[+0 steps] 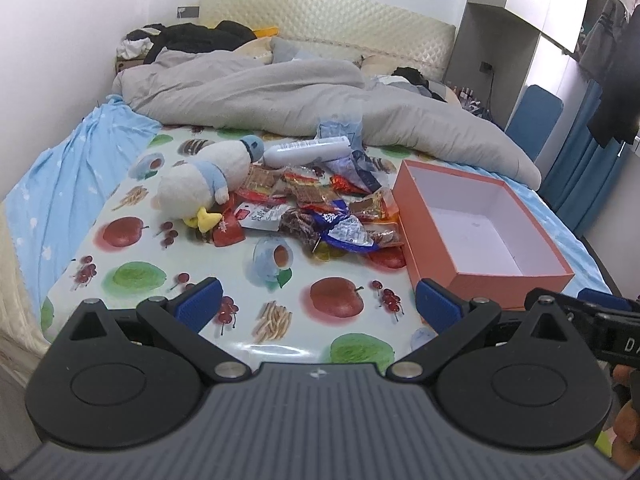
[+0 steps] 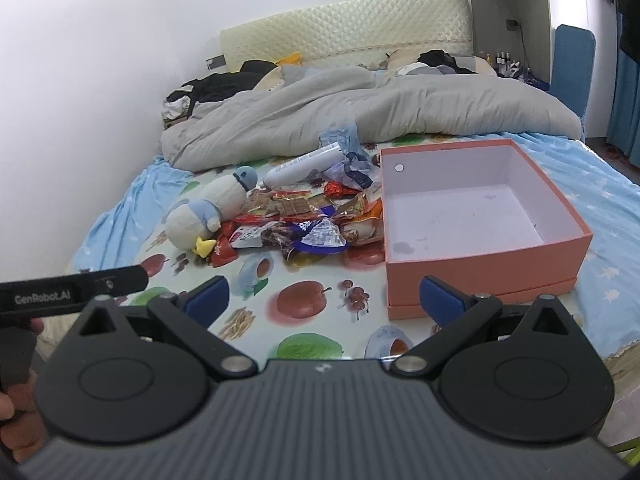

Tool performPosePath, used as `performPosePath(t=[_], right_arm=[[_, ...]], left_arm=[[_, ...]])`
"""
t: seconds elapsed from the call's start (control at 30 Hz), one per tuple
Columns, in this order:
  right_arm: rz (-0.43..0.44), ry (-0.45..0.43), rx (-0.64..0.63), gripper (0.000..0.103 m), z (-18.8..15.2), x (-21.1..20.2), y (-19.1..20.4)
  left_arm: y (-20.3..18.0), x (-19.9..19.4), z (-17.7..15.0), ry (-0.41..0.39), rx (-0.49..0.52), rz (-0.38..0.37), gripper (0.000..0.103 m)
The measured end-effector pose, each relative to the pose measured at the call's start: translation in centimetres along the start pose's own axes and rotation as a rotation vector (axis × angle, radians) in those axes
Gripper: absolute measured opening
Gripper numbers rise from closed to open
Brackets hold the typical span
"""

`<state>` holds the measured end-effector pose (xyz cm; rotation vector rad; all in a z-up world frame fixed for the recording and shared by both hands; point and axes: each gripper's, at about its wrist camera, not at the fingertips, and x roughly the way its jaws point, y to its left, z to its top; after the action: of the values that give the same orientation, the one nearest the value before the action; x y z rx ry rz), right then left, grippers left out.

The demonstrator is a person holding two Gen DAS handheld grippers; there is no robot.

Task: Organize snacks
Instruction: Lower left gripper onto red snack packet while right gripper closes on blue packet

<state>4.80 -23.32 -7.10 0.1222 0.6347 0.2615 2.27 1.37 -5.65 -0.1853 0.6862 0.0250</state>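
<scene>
Left tool (image 1: pixel 318 304) agape; right tool (image 2: pixel 324 300) agape

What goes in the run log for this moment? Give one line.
left gripper open, empty | right gripper open, empty | snack pile untouched | orange box empty

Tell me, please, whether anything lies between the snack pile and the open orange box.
Nothing visible does: the pile of wrapped snacks lies right against the left wall of the empty orange cardboard box, whose top is open.
</scene>
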Motion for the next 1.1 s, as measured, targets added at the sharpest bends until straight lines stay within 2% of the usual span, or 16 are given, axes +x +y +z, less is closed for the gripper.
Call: performPosePath(t=[0.33, 0.43, 0.67, 0.73, 0.9, 1.1], right_arm=[[0.033, 0.008, -0.019, 0.102, -0.3, 3.2, 1.0], [0.064, 0.029, -0.019, 0.095, -0.2, 4.7, 1.2], [0.089, 0.004, -0.108, 0.095, -0.2, 7.4, 3.3], [0.105, 0.015, -0.115, 0.095, -0.2, 8.6, 3.5], [0.077, 0.049, -0.153, 0.095, -0.6, 12.1, 3.8], [0.113, 0.091, -0.133, 0.095, -1.0, 16.0, 3.3]], left_arm=[[2.3, 4.3, 0.4, 0.039, -0.008, 0.021, 0.103], [3.3, 6.1, 0.7, 0.059, -0.033, 0.03, 0.103], [5.6, 9.4, 1.0, 0.067, -0.07, 0.068, 0.103], [6.4, 10.8, 1.0, 0.084, -0.082, 0.075, 0.103], [8.4, 14.8, 0.1, 0.135, -0.092, 0.108, 0.103], [10.5, 19.4, -0.8, 0.184, -0.106, 0.147, 0.103]])
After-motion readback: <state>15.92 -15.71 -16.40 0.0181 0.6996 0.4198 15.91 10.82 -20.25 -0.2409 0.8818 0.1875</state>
